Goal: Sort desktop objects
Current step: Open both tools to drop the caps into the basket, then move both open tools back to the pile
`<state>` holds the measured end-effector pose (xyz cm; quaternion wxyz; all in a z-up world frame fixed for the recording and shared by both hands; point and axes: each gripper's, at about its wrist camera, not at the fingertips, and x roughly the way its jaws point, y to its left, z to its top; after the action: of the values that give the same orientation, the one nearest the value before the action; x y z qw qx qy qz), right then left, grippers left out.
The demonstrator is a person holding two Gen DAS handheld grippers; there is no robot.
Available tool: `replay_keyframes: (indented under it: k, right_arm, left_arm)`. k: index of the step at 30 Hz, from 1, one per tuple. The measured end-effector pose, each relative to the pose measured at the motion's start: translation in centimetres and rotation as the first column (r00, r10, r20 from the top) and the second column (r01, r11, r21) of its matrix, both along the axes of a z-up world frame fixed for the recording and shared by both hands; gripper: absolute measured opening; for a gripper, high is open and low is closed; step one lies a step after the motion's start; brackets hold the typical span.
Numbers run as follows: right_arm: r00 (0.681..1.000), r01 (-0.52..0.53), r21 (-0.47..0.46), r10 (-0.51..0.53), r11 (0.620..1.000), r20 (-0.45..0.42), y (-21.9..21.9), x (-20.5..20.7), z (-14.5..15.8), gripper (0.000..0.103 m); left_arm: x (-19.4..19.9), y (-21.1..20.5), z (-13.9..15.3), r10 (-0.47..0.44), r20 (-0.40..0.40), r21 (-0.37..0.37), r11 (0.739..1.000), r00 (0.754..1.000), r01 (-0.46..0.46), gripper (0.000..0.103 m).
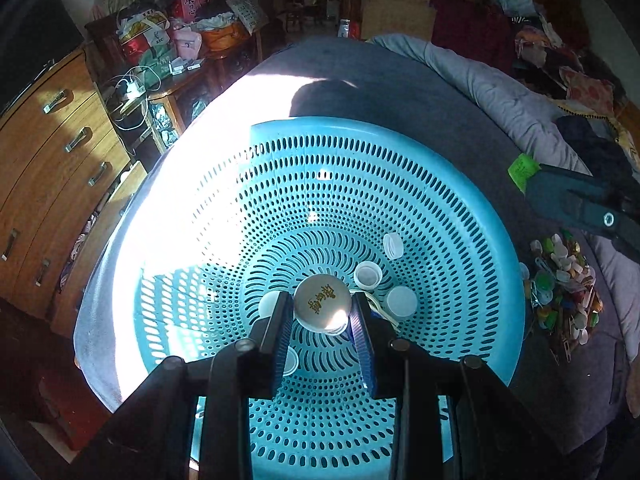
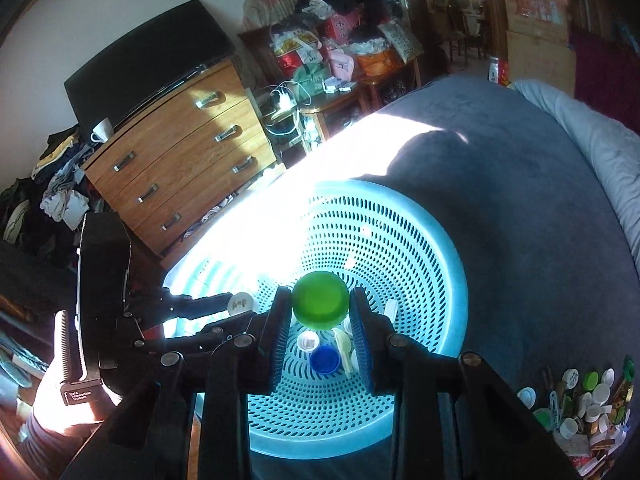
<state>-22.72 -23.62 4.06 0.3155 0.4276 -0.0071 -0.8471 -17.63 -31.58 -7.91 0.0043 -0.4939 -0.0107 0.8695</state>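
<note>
A big blue perforated basket (image 1: 480, 208) (image 2: 448, 264) lies on a grey bedspread. My left gripper (image 1: 322, 307) is shut on a white cap with gold lettering (image 1: 322, 303), held over the basket's middle. My right gripper (image 2: 320, 302) is shut on a green cap (image 2: 320, 300), also above the basket. Several loose caps lie in the basket's bottom, among them white caps (image 1: 367, 275) and a blue cap (image 2: 324, 359). In the right wrist view the left gripper (image 2: 240, 306) shows at the left with its white cap. The right gripper's green-tipped finger (image 1: 524, 168) shows at the right of the left wrist view.
A pile of mixed caps and clips (image 1: 564, 292) (image 2: 584, 412) lies on the bedspread right of the basket. A folded quilt (image 1: 500, 92) runs along the far right. A wooden chest of drawers (image 2: 180, 164) and cluttered furniture stand to the left of the bed.
</note>
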Motion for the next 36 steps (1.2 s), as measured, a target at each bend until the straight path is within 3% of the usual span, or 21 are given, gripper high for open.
replay_keyframes:
  k: [9, 11, 12, 13, 15, 19, 22, 26, 29, 36]
  right_arm:
    - [1.0, -0.008, 0.002, 0.008, 1.0, 0.004, -0.8, -0.2, -0.4, 0.029]
    - [1.0, -0.008, 0.007, 0.008, 1.0, 0.009, -1.0, -0.2, -0.6, 0.031]
    - [1.0, -0.009, 0.01, 0.009, 1.0, 0.012, -1.1, -0.3, -0.6, 0.04]
    - [1.0, -0.009, 0.011, 0.009, 1.0, 0.008, -1.1, -0.2, -0.5, 0.059]
    - [0.999, 0.005, 0.015, -0.004, 1.0, -0.04, -0.6, 0.5, 0.3, 0.072]
    - [0.997, 0.052, -0.041, -0.055, 0.998, -0.056, 2.5, 2.8, 1.4, 0.072]
    - [0.984, 0.087, -0.037, -0.092, 0.996, -0.155, 5.8, 6.1, 2.6, 0.072]
    - [0.961, 0.179, -0.067, -0.189, 0.982, -0.2, 11.6, 10.7, 2.4, 0.073]
    - [0.94, 0.25, -0.065, -0.258, 0.966, -0.223, 15.6, 14.1, 1.5, 0.073]
    - [0.904, 0.381, -0.082, -0.39, 0.921, -0.178, 23.3, 19.3, -0.8, 0.074]
  left_arm:
    - [-0.1, 0.2, -0.6, 0.01, -0.002, -0.012, 1.0, 1.0, -0.01, 0.031]
    - [-0.1, 0.4, -0.5, 0.016, -0.003, -0.021, 1.0, 1.0, -0.016, 0.032]
    - [0.0, 0.4, -0.4, 0.024, -0.01, -0.027, 0.999, 1.0, -0.025, 0.034]
    - [0.1, 0.3, -0.1, 0.04, -0.03, -0.039, 0.998, 0.999, -0.041, 0.04]
    - [0.8, 0.4, 0.4, 0.067, -0.073, -0.071, 0.995, 0.995, -0.072, 0.049]
    - [2.9, 1.5, 2.1, 0.105, -0.161, -0.114, 0.986, 0.981, -0.124, 0.049]
    - [5.7, 3.7, 4.8, 0.085, -0.306, -0.156, 0.978, 0.948, -0.138, 0.052]
    - [8.8, 7.7, 7.5, 0.014, -0.389, -0.111, 0.992, 0.921, -0.062, 0.058]
    - [10.3, 11.7, 9.0, -0.069, -0.435, -0.133, 0.991, 0.898, 0.012, 0.058]
    - [11.5, 21.6, 10.3, -0.242, -0.43, -0.184, 0.967, 0.87, 0.178, 0.058]
